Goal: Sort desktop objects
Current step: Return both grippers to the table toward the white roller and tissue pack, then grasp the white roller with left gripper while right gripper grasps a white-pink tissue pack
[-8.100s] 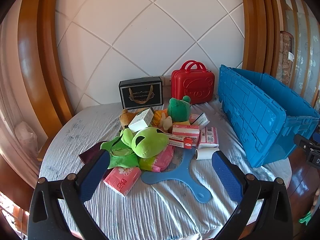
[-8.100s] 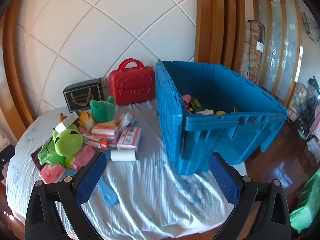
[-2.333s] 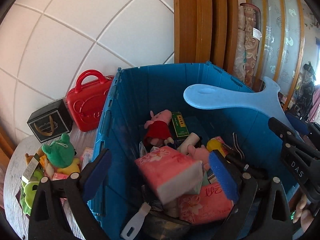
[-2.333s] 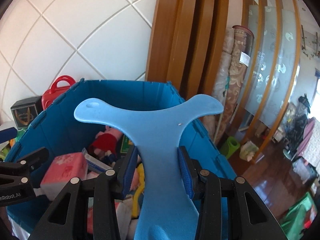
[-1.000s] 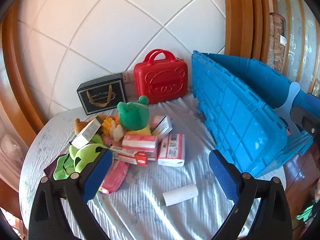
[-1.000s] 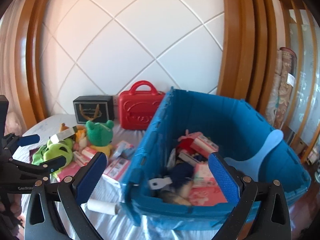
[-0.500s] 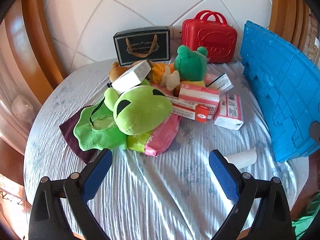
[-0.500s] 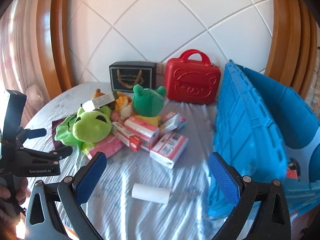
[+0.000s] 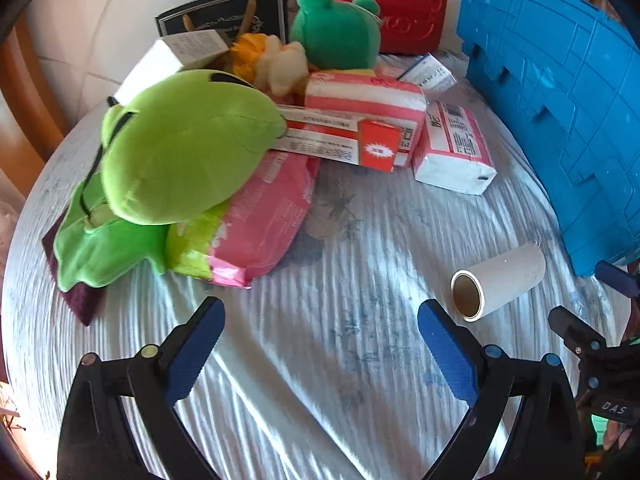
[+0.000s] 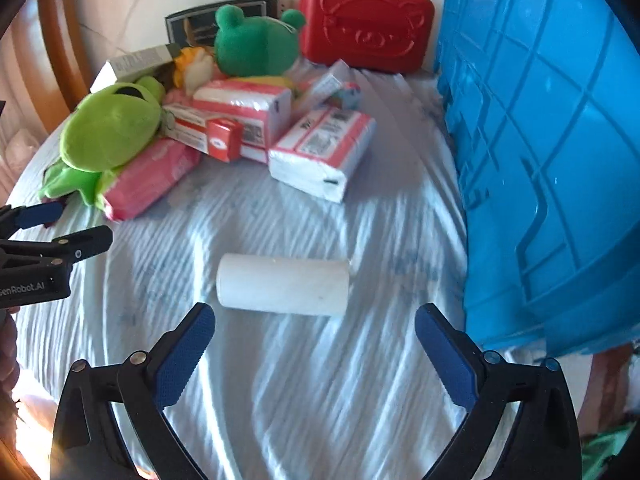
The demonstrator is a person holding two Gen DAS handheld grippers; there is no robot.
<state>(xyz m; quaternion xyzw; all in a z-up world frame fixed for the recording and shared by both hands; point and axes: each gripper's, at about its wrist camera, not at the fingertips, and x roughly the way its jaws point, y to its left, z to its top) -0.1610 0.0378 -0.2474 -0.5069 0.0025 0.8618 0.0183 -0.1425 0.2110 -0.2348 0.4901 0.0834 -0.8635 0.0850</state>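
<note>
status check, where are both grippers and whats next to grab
Left gripper open, empty, short of the pink pack. Right gripper empty, jaws closing, white roll just ahead, not between them. Blue crate right beside; nothing blocking.

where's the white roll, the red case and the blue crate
white roll [image 10: 282,290], right wrist view, middle of its side
red case [image 10: 366,34], right wrist view, embossed front face
blue crate [image 10: 548,152], right wrist view, ribbed outer wall

A round bench [image 9: 320,360] under a pale blue, wrinkled cloth [image 10: 304,380] stands against a white wall [image 9: 100,20] crossed by diagonal seams. Curved wooden trim [image 10: 60,40] frames the wall. Sunlight streaks the cloth.
</note>
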